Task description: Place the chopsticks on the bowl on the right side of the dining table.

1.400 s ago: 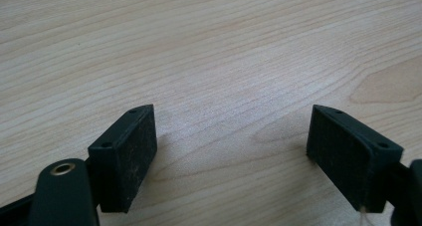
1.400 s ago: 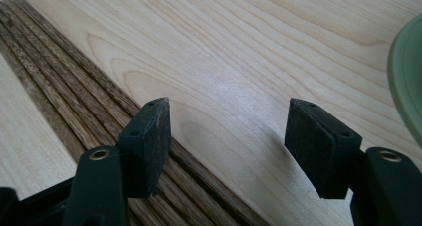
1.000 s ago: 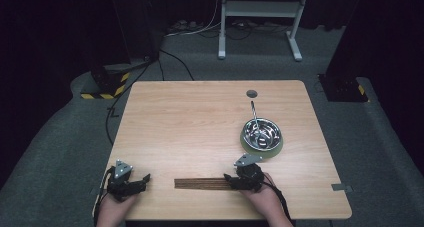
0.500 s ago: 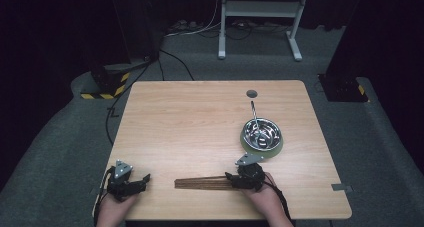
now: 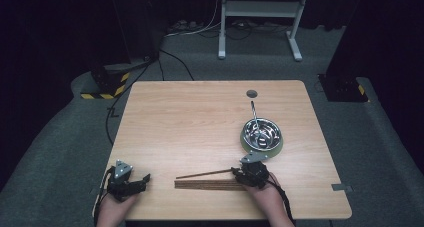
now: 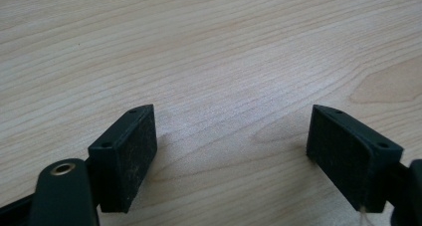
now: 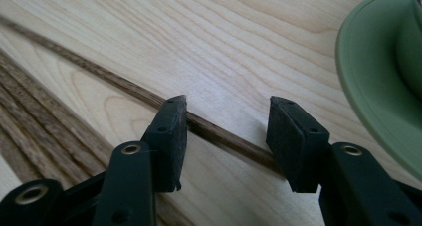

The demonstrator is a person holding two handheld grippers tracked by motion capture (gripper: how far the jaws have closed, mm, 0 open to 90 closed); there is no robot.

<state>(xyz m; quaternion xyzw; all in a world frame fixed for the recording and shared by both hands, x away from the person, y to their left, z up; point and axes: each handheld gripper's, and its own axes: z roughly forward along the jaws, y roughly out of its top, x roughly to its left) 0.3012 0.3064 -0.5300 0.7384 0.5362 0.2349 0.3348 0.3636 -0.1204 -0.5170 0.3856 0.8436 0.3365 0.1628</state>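
Note:
A bundle of dark wooden chopsticks (image 5: 210, 185) (image 7: 45, 111) lies along the table's front edge. A single chopstick (image 5: 202, 174) (image 7: 124, 86) is angled away from the bundle. My right gripper (image 5: 236, 173) (image 7: 228, 104) is at the chopsticks' right end. Its jaws have just been closing and stand partly apart, with the single chopstick running slantwise between them, and the pads do not clamp it. My left gripper (image 5: 144, 179) (image 6: 234, 116) rests open on bare wood at the front left, with nothing between its jaws.
A metal bowl (image 5: 261, 133) with a utensil handle (image 5: 254, 112) sticking out sits on a green plate (image 5: 274, 148) (image 7: 378, 76) just beyond my right gripper. A small dark disc (image 5: 251, 93) lies near the table's far edge.
One chopstick has swung off the bundle, its left end now farther from the front edge. The left gripper has stayed put.

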